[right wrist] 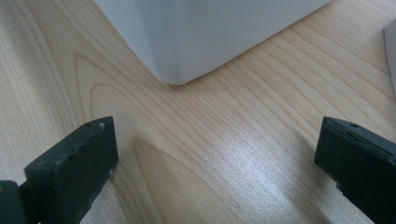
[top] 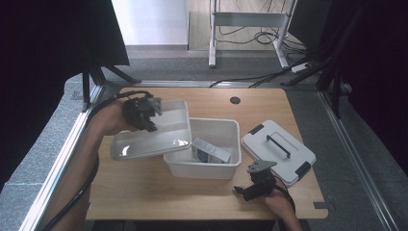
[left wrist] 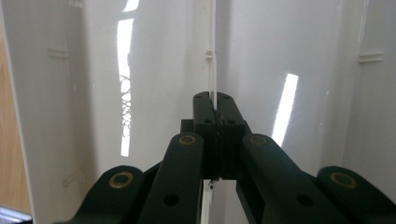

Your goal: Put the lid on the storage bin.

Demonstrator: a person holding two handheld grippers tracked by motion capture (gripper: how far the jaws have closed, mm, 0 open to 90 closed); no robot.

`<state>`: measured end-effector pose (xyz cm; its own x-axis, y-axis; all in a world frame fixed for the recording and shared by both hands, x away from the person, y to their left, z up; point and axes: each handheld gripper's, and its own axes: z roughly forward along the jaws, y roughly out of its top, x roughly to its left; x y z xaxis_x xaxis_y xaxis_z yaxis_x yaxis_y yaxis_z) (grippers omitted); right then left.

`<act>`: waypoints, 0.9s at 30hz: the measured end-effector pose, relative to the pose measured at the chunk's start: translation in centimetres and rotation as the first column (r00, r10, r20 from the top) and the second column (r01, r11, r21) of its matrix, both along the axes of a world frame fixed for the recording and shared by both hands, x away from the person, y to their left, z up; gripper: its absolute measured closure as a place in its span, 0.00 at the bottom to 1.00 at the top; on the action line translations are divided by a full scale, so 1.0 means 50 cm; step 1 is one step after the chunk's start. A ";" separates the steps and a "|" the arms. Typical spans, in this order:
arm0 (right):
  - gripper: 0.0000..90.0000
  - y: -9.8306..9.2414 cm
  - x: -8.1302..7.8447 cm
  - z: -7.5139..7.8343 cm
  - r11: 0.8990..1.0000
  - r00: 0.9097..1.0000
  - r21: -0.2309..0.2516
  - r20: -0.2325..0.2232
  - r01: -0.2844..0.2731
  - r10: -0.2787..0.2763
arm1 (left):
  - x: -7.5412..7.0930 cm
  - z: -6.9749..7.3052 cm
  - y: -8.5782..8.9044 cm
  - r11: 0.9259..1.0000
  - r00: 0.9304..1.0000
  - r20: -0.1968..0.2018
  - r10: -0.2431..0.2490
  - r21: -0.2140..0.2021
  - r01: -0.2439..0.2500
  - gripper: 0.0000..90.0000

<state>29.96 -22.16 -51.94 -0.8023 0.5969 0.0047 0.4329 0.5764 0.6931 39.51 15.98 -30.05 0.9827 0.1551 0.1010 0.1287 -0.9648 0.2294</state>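
My left gripper [top: 144,115] is shut on the rim of a shallow clear plastic tray [top: 159,139], held tilted above the table with one corner over the white bin [top: 226,137]. In the left gripper view the jaws pinch the tray's thin edge [left wrist: 214,60], with the left gripper [left wrist: 215,114] closed tight on it. A small grey box [top: 210,151] lies inside the white bin. My right gripper [top: 248,191] rests low on the wooden table [top: 144,187] in front of the bin, open with nothing between its jaws. The right gripper [right wrist: 215,154] faces the white bin's corner [right wrist: 187,42].
A white lid with a black handle and black clips [top: 279,150] lies on the table at the right of the bin. A cable hole [top: 235,100] sits at the table's far edge. Black curtains hang at both sides; a desk frame stands beyond.
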 end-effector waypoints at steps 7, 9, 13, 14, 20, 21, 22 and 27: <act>0.00 0.000 0.000 0.000 1.000 1.000 0.000 0.000 0.000 0.000 | 0.013 -0.010 -0.113 0.996 0.996 0.004 -0.092 0.003 0.092 0.99; 0.00 0.000 0.000 0.000 1.000 1.000 0.001 0.001 -0.001 0.001 | 0.015 -0.017 -0.145 0.993 0.993 0.010 -0.118 0.007 0.118 0.99; 0.00 0.000 0.000 0.000 1.000 1.000 0.000 0.001 0.000 0.000 | 0.019 -0.037 -0.206 0.987 0.986 0.025 -0.163 0.023 0.162 0.99; 0.00 0.000 0.000 0.000 1.000 1.000 0.000 0.001 0.000 0.000 | 0.020 -0.042 -0.219 0.985 0.985 0.025 -0.171 0.029 0.170 0.99; 0.00 0.000 0.000 0.000 1.000 1.000 0.001 0.000 0.000 0.000 | 0.024 -0.077 -0.275 0.980 0.980 0.016 -0.198 0.040 0.197 0.99; 0.00 0.000 0.000 0.000 1.000 1.000 0.000 0.001 0.001 -0.001 | 0.025 -0.082 -0.280 0.980 0.981 0.013 -0.193 0.041 0.192 0.99; 0.00 0.000 0.000 0.000 1.000 1.000 0.000 0.001 0.000 0.000 | 0.026 -0.086 -0.285 0.979 0.980 0.016 -0.198 0.043 0.197 0.99; 0.00 0.000 0.000 0.000 1.000 1.000 0.000 0.000 0.001 -0.001 | 0.029 -0.110 -0.286 0.982 0.982 -0.006 -0.188 0.033 0.188 0.99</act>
<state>29.95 -22.16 -51.93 -0.8017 0.5978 0.0040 0.4332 0.5763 0.6930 40.96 1.66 -35.54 0.9943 -0.0361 0.1004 -0.0554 -0.9789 0.1966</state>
